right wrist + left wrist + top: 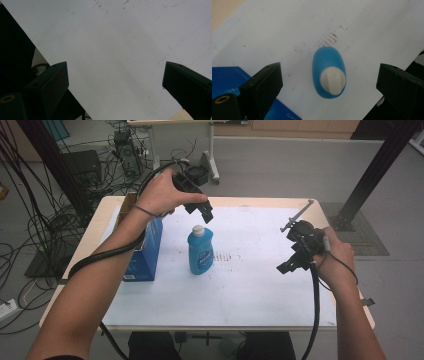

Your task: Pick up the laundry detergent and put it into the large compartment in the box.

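A wooden table [95, 227] is standing in the middle of the high view, and a white sheet [250, 285] is covering most of its top. A blue box [147, 252] is standing upright near the sheet's left edge, and its corner is showing at the lower left of the left gripper view. A blue bottle [200, 251] with a white cap [198, 230] is standing upright on the sheet just to the right of the box, apart from it.

The left gripper [204, 212] is hanging in the air above the bottle and pointing down at it. In the left gripper view its jaws are standing wide apart, with the bottle sitting between them far below and nothing in their grasp. The right gripper [287, 266] is hovering over the bare right side of the sheet, well apart from the bottle. In the right gripper view its jaws are also gaping wide and holding nothing.
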Motion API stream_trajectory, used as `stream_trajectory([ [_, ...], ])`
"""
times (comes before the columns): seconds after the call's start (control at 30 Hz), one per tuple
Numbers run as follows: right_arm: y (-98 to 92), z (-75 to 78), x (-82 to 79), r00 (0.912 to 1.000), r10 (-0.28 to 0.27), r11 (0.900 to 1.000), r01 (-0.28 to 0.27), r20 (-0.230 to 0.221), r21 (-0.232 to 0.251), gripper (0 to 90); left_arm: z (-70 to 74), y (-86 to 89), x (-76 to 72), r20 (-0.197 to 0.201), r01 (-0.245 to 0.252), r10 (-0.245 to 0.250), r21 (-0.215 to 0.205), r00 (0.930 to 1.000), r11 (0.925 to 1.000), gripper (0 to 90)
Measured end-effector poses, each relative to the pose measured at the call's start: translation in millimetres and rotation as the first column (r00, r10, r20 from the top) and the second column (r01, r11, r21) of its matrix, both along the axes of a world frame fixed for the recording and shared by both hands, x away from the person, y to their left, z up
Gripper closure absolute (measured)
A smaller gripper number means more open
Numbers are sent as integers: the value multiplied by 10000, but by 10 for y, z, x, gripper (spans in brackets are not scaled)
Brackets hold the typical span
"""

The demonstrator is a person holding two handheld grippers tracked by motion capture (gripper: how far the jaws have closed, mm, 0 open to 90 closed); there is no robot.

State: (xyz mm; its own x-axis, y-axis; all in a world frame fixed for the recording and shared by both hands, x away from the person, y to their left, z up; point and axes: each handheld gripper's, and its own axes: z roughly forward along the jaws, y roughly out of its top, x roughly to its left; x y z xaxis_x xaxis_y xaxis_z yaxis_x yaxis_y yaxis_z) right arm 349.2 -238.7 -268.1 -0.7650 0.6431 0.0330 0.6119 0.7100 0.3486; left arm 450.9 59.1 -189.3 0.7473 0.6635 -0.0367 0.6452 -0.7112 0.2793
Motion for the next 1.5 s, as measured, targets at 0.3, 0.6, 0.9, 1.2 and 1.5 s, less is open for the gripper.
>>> stream_trajectory([
  [0.3, 1, -9, 0, 10000, -60, 10000, 60, -21, -17, 65, -123, 35, -16, 50, -22, 22, -59, 10000, 10000, 70],
  [0.6, 9, -9, -5, 10000, 9, 10000, -9, -15, -49, 65, -289, 24, -37, -112, 12, -12, -14, 9999, 10000, 71],
  [0.9, 2, -32, -1, 9999, -67, 10000, 67, -77, -72, 65, -412, 46, -63, -41, -64, 63, -266, 10000, 9996, 72],
  [1.2, 11, -51, -4, 9999, -75, 10000, 74, -101, -54, 65, -541, 76, -93, -7, -1, 1, -425, 10000, 9991, 75],
  [1.5, 37, -71, 3, 10000, -16, 9999, 15, -83, -133, 64, -678, 81, -129, 17, 16, -15, -502, 10000, 9987, 74],
])
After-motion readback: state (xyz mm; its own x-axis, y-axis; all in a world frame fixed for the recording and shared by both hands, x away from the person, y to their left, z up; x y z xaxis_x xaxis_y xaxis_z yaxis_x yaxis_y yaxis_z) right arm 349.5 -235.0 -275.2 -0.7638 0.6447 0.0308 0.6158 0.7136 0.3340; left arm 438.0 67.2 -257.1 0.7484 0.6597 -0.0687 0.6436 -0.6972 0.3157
